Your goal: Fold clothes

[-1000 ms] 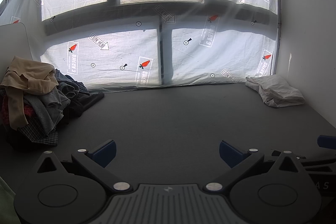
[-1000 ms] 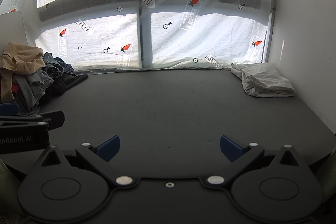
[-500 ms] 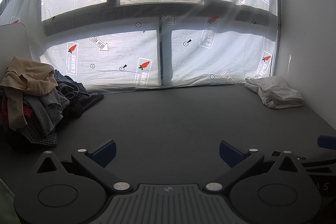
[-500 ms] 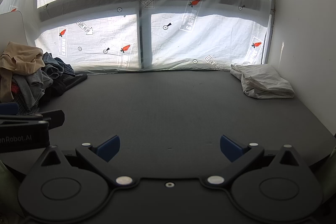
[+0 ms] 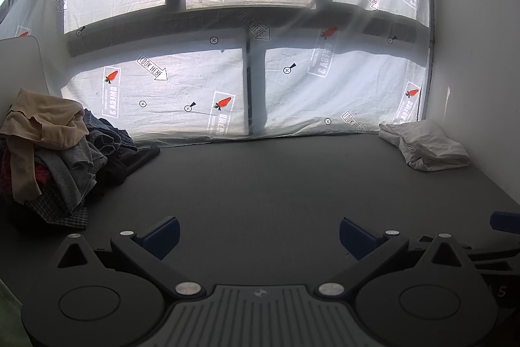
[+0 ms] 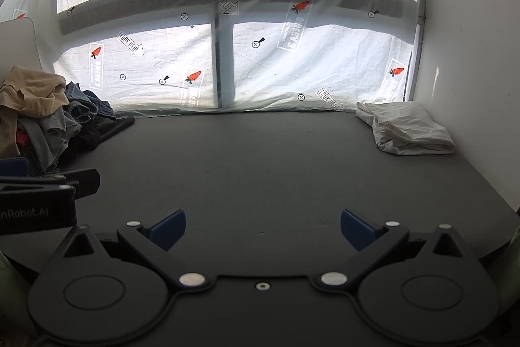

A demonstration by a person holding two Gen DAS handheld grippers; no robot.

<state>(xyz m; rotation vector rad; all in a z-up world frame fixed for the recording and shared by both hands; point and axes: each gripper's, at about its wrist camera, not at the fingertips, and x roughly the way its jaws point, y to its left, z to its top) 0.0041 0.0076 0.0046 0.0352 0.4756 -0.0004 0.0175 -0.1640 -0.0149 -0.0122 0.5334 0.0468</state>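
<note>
Left gripper (image 5: pixel 259 234) and right gripper (image 6: pixel 263 228) both wide, empty; unfolded clothes pile (image 5: pixel 55 152) sits far-left, so left's nearer.

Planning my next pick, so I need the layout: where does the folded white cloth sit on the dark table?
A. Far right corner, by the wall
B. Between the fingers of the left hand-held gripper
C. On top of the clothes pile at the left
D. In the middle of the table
A: the folded white cloth lies alone at the far right of the table, away from the clothes pile.
</note>
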